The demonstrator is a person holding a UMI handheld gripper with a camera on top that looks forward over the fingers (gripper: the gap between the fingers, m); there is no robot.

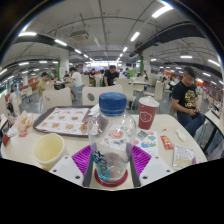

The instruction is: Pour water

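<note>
So the gripper (pixel 111 158) has its purple pads (pixel 83 157) pressed against both sides of a clear water bottle (pixel 111 135) (blue cap). A yellowish cup (pixel 47 149) sits to its left, a red paper cup (pixel 148 110) beyond, and what looks like a tray (pixel 63 121) further out.

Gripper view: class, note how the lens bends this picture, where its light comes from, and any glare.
Gripper view: fisheye bending curves the ceiling light strips and the table edge; light comes from overhead; soft highlights sit on the clear bottle, which is between the gripper's fingers.
</note>
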